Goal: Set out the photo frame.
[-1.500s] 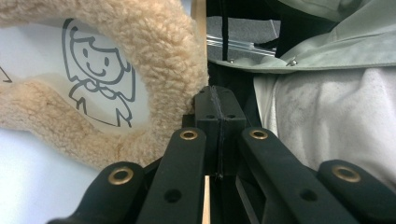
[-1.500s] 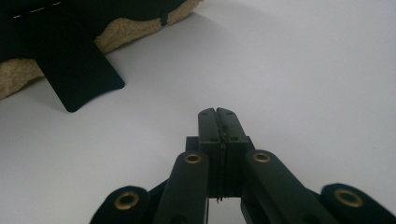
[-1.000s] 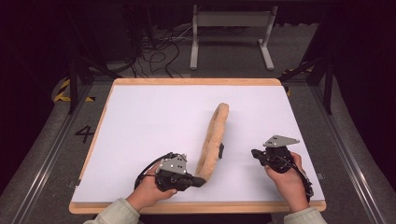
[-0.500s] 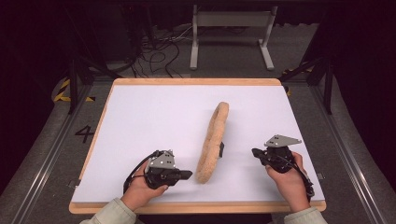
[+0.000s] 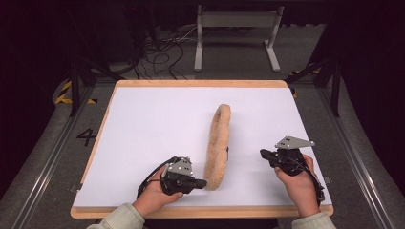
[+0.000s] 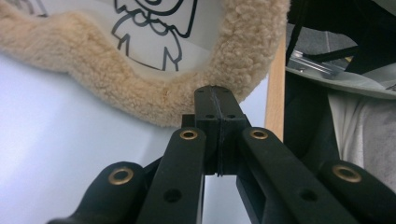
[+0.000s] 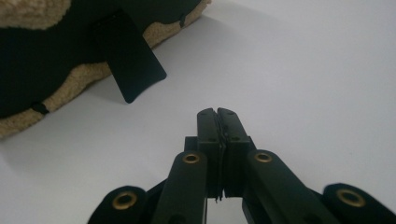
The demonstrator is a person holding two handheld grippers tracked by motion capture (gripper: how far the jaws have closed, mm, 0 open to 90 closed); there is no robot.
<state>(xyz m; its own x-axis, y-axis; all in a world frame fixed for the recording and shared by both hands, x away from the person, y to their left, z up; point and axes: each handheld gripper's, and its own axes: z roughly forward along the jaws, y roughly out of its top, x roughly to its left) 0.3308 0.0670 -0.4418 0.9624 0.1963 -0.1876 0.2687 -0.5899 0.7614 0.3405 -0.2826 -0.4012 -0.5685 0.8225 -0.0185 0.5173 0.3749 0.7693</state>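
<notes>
A long tan fleece-rimmed pad [image 5: 218, 143] stands on its edge mid-table, running from near to far. In the left gripper view its fleece rim [image 6: 140, 98] frames a white face with a black line drawing [image 6: 154, 28]. My left gripper [image 5: 203, 182] is shut, its tips [image 6: 215, 91] right at the pad's near end, touching or almost touching the fleece. To the right of the pad my right gripper [image 5: 262, 153] is shut on nothing, apart from it. In the right gripper view its tips [image 7: 216, 112] face the pad's black back [image 7: 46, 56] and a black tab [image 7: 133, 70].
The white table top [image 5: 143, 124] has a wooden edge [image 5: 200, 211]. Beyond the far edge, dark floor holds cables [image 5: 162, 52] and a grey metal stand [image 5: 236, 21]. A "4" [image 5: 86, 137] is marked on the floor at left.
The left gripper drew back to the left, then came right again to the pad's near end. The right gripper has stayed put.
</notes>
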